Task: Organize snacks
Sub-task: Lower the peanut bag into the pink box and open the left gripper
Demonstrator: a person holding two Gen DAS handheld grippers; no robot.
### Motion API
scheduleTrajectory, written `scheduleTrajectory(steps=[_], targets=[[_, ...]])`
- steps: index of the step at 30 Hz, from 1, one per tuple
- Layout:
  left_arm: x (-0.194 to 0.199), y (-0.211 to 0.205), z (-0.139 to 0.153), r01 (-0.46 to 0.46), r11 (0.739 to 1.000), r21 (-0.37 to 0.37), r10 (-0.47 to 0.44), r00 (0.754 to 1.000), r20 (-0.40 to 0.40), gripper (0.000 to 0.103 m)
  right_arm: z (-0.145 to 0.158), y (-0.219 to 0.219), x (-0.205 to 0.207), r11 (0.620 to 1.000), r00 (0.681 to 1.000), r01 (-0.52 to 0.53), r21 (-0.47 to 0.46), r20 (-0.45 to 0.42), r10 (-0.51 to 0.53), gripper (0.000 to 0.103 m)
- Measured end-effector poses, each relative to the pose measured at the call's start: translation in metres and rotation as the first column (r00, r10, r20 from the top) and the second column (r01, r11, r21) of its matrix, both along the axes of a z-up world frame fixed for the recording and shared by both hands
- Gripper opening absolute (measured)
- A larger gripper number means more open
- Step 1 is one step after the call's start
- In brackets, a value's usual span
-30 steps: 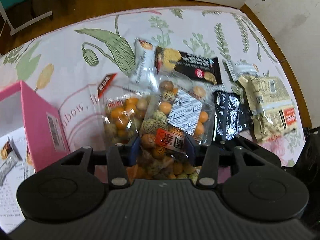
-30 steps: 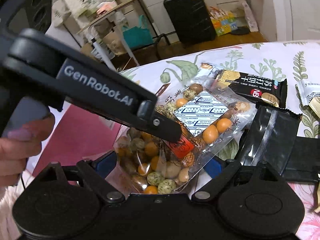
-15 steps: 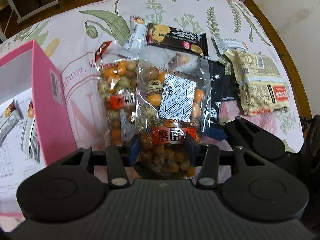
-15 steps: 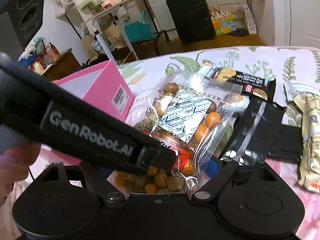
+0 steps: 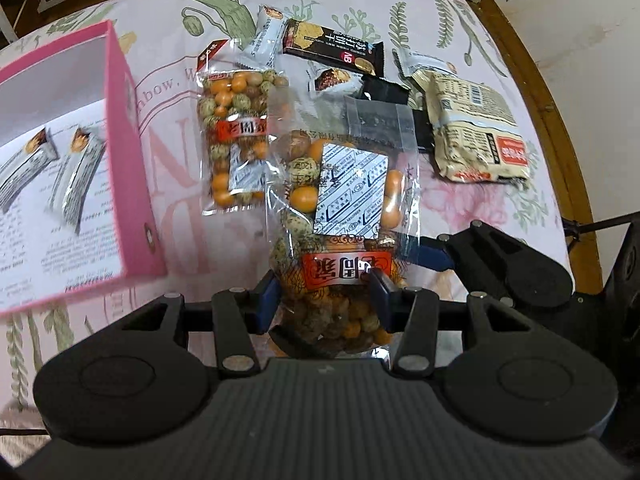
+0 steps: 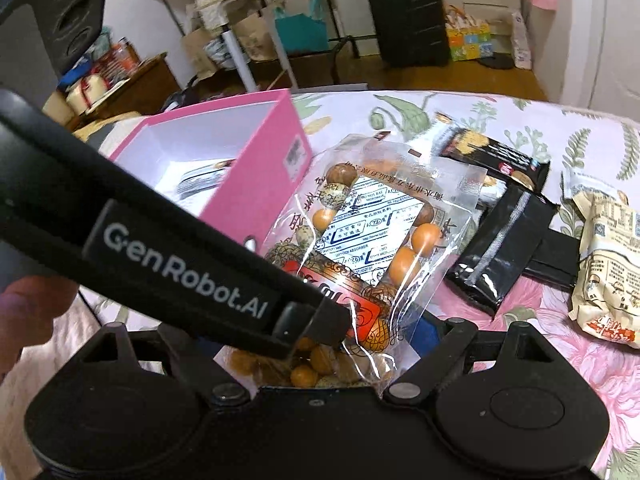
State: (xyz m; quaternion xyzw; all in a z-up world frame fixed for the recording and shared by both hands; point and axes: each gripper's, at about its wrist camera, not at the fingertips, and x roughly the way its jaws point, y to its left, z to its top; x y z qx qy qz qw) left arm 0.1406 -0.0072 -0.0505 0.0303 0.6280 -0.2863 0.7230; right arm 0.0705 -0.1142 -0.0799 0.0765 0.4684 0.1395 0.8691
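My left gripper [image 5: 325,295] is shut on a clear bag of coated peanuts [image 5: 344,208] and holds it above the table. The same peanut bag [image 6: 376,240] fills the right wrist view, with the left gripper's black body [image 6: 180,264] crossing in front. My right gripper [image 6: 320,344] sits around the bag's lower end with its jaws spread apart, and its blue pad shows beside the bag. A second peanut bag [image 5: 236,136] lies flat on the cloth. An open pink box [image 5: 120,152] at the left holds two silver snack bars [image 5: 56,168].
On the floral tablecloth [image 5: 460,20] lie a black cracker pack [image 5: 334,46], a black foil packet [image 5: 384,116], a beige noodle pack [image 5: 476,132] and small white packets. The table's wooden edge [image 5: 548,120] runs along the right. A suitcase [image 6: 408,16] and shelves stand beyond.
The left gripper lifted the peanut bag and pulled back toward the near side. The second bag and the pink box's inside have come into fuller view. The right gripper stays spread beside the bag.
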Motion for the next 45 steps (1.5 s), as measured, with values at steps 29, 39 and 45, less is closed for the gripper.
scheduleTrajectory(steps=[29, 39, 45], targets=[[0.012, 0.208, 0.086, -0.345, 0.937, -0.046, 0.343, 0.891, 0.298, 0.046, 0.064, 0.131, 0.081, 0.906, 0.924, -0.374, 0.197, 0.162, 0.346, 0.066], [0.083, 0.255, 0.049, -0.458, 0.888, 0.039, 0.424, 0.849, 0.314, 0.046, 0.022, 0.191, 0.145, 0.9, 0.942, -0.337, 0.278, 0.104, 0.32, 0.066], [0.105, 0.271, 0.011, -0.516, 0.854, 0.065, 0.48, 0.83, 0.283, 0.046, -0.008, 0.209, 0.167, 0.904, 0.952, -0.305, 0.3, 0.059, 0.302, 0.066]])
